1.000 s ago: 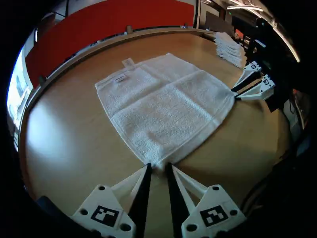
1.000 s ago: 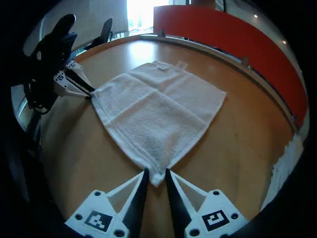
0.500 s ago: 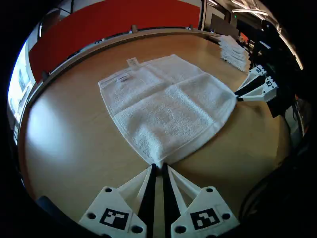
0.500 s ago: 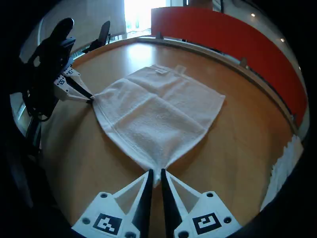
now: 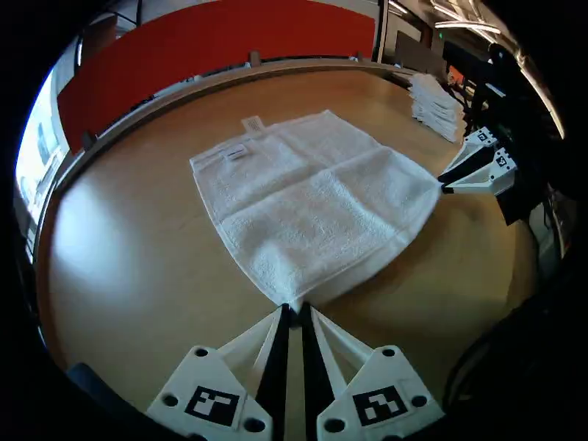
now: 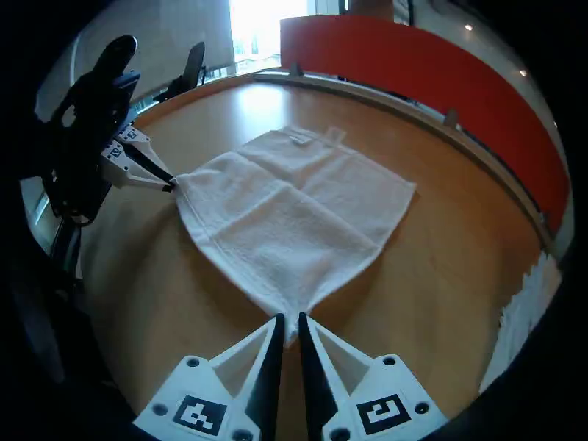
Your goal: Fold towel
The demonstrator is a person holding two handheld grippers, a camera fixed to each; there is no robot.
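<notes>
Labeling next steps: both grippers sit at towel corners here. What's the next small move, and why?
Probably lift both corners together and carry them toward the far edge. The left gripper and right gripper each look shut on a near corner of the towel, which lies spread out on the table, with no fold made yet.

Left gripper view: low behind the left tool (image 5: 292,312), close above the surface (image 5: 132,242), facing the red wall (image 5: 220,37).
Right gripper view: low behind the right tool (image 6: 290,323), facing the window (image 6: 253,29).
Shared: the towel (image 5: 316,198), the surface, the red wall, each other's tool.
</notes>
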